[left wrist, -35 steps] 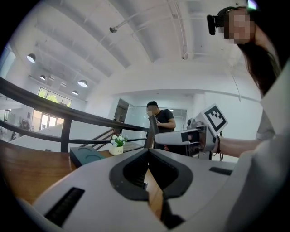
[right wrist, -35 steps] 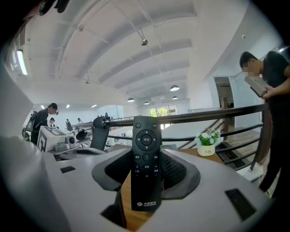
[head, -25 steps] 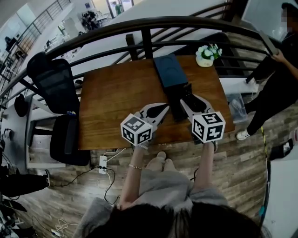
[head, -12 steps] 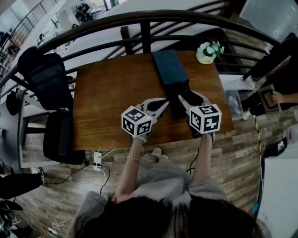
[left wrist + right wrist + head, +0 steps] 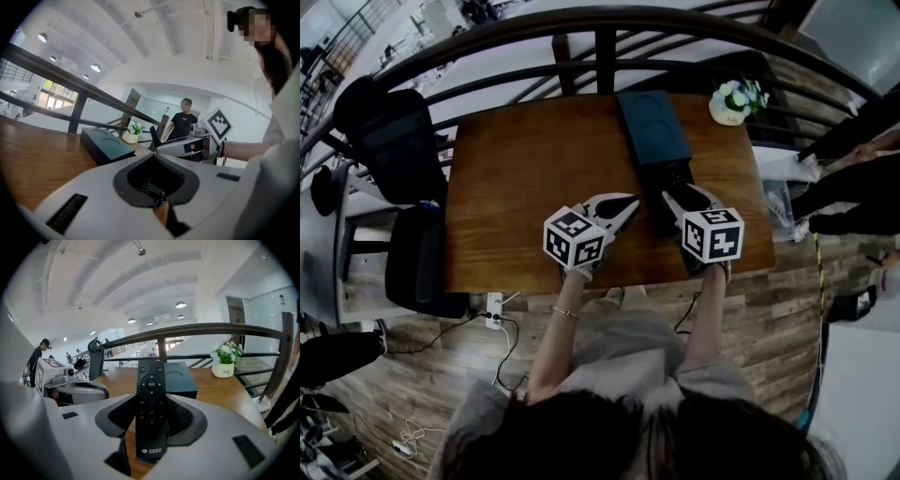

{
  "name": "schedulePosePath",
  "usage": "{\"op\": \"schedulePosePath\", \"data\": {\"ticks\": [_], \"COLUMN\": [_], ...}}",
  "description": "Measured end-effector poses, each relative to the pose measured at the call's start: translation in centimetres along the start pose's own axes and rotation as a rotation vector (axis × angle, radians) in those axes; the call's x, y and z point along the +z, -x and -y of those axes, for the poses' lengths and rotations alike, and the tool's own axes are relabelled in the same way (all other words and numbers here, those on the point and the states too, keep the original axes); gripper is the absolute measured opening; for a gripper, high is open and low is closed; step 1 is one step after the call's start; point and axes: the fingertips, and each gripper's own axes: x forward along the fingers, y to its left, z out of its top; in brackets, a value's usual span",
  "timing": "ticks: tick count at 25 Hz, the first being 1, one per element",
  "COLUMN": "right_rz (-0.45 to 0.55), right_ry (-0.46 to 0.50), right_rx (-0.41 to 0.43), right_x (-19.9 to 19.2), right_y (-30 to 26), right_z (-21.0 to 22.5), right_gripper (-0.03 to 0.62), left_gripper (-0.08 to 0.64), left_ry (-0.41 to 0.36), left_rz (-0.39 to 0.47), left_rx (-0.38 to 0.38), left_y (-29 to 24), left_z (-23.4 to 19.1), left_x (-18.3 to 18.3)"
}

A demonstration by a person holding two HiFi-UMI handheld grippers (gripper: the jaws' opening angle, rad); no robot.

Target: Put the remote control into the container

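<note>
The remote control (image 5: pixel 151 425) sat in my right gripper (image 5: pixel 151 399), buttons up. The jaws were closed on its two long edges about mid-length, so the key-ring end stuck out past the tips and the logo end lay back in the hollow toward the camera. I judged it light and stiff, a slim plastic bar with smooth sides. It would not crush, but it could slide or pivot between the pads if I tipped it fast. A hold across the narrow edges near the middle, as I had it, seemed the right one, since it kept the pads off the buttons. Straight ahead of those tips, close by, lay the container (image 5: pixel 180 376), a dark box set lengthwise away from me. From my views I could not tell whether its top was open or lidded, as I only made out a round mark on it. My left gripper (image 5: pixel 153 159) rested just to the left of the right one, its jaws drawn together with nothing between them. Both were over the near edge of the wooden table (image 5: pixel 525 178), whose polished-looking top would give the remote little friction. A small pot of flowers (image 5: pixel 731 103) stood ahead and to the right of the right gripper. A dark railing (image 5: pixel 600 66) ran beyond the container, and an office chair (image 5: pixel 389 141) stood well to the left of the left gripper.
</note>
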Motion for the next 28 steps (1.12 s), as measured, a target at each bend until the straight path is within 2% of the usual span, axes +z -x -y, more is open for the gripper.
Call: {"op": "schedulePosePath", "data": {"ticks": [10,17,28], "right_rz": [-0.147,-0.241,-0.353], "right_ry": [0.024,0.008,0.029], "right_rx": [0.051,0.092,0.087], "right_x": [-2.2,-4.9,-6.7], "right_y": [-3.3,-5.2,-7.1], "right_z": [2.3,3.0,3.9], "right_gripper": [0.202,0.202,0.202], "left_gripper": [0.003,0.003,0.003], "left_ry": [0.057,0.148,0.207], "left_rz": [-0.054,-0.067,-0.108], "left_rx": [0.057,0.082,0.132], "left_y": [-2.6,-3.3,-3.8], "left_z": [-1.9,-2.6,-3.5], "left_x": [-2.3,-4.3,-7.0]}}
